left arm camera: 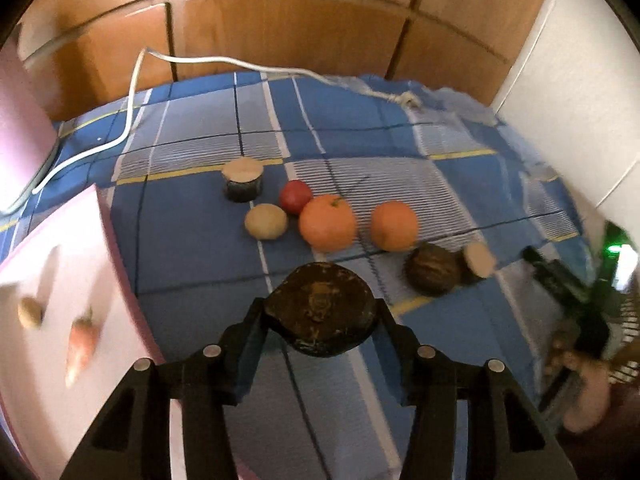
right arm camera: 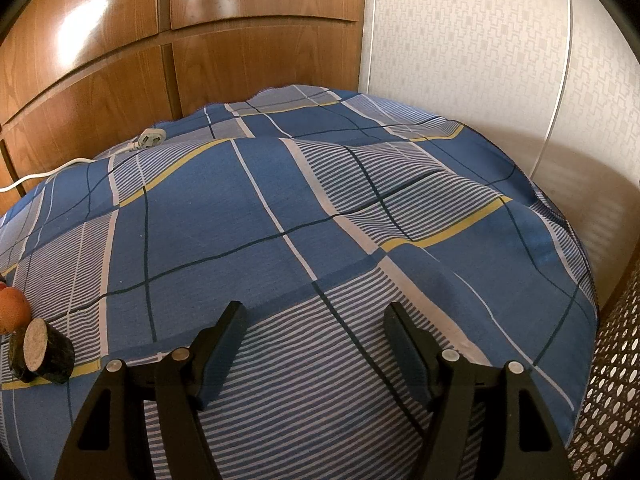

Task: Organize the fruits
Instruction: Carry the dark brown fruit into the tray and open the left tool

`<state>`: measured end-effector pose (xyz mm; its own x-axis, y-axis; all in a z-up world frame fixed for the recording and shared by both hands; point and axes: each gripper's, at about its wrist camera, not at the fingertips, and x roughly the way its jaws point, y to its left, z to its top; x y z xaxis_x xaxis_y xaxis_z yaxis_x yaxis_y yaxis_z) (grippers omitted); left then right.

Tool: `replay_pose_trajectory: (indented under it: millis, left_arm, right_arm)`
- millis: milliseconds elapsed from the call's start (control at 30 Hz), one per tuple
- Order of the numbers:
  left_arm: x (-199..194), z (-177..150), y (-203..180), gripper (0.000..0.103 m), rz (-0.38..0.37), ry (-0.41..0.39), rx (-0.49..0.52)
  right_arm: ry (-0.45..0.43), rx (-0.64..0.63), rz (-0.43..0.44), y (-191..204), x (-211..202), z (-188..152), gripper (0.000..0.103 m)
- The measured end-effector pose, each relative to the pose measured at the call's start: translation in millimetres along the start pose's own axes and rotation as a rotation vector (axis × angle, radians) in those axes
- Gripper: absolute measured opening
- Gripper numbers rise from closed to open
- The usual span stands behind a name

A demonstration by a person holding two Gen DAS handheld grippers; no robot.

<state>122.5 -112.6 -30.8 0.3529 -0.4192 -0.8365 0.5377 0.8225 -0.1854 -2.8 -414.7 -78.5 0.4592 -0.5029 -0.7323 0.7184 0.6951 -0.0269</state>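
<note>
The left tongs (left arm camera: 320,320) are clenching a dark brown, round fruit (left arm camera: 320,314) between their two black fingers, holding it above the blue checked cloth (left arm camera: 192,236) that is covering the desk. Just beyond the held fruit, more pieces are lying on the cloth in a loose cluster: a large orange (left arm camera: 327,223) is sitting in the middle, with a small red fruit (left arm camera: 295,196) touching it behind and to the left, and a pale tan fruit (left arm camera: 266,221) lying just beside both. A second orange (left arm camera: 394,225) is resting near the first, on its right. Behind the cluster a short dark cylinder with a pale cut top (left arm camera: 243,179) is standing upright. To the right, a dark round fruit (left arm camera: 432,268) is lying against another dark piece with a pale cut face (left arm camera: 478,260), which is tipped on its side. At the left edge a pink box (left arm camera: 52,320) is showing fruit pictures on its face, blurred. A white cable (left arm camera: 132,92) is trailing across the far side of the cloth toward the wooden cabinet doors (left arm camera: 296,28). The right tongs (right arm camera: 316,322) are hanging released, their fingers well apart with nothing between them, over a bare stretch of the cloth; the tipped cut-faced piece is showing at the left edge of their view.
</note>
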Motion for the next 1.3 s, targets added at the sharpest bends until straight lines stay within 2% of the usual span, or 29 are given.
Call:
replay_pose_trajectory:
  millis: [67,233,433,600,667,933,1067,1133,1300]
  left_arm:
    - [-15,-9,2,0.052,-0.019,-0.024,-0.028]
    - [-53,-35,36,0.052,-0.054,-0.091,-0.207]
    - [-93,-75,111,0.052,0.049,-0.162,-0.465]
    - [-104,-92,164,0.052,0.170,-0.163,-0.609]
    - [-105,-90,175,0.052,0.221,-0.174,-0.614]
    - [-92,-73,197,0.054,0.326,-0.184,-0.602]
    - [-97,-74,190,0.066,0.347,-0.244,-0.589]
    - [-104,-78,189,0.066,0.366,-0.272,-0.599]
    - [-117,-92,175,0.066,0.414,-0.280,-0.620]
  right_arm:
    - [0.000,0.000,0.000,0,0,0,0.072]
    - [0.001,0.000,0.000,0,0,0,0.072]
    - [0.001,0.001,-0.001,0,0,0,0.072]
    - [0.001,0.001,-0.001,0,0,0,0.072]
    - [0.001,0.001,0.000,0,0,0,0.072]
    - [0.001,0.000,-0.003,0,0,-1,0.072]
    - [0.001,0.000,-0.003,0,0,-1,0.072]
    - [0.001,-0.001,-0.004,0,0,-1,0.072]
    - [0.002,-0.002,-0.004,0,0,-1,0.072]
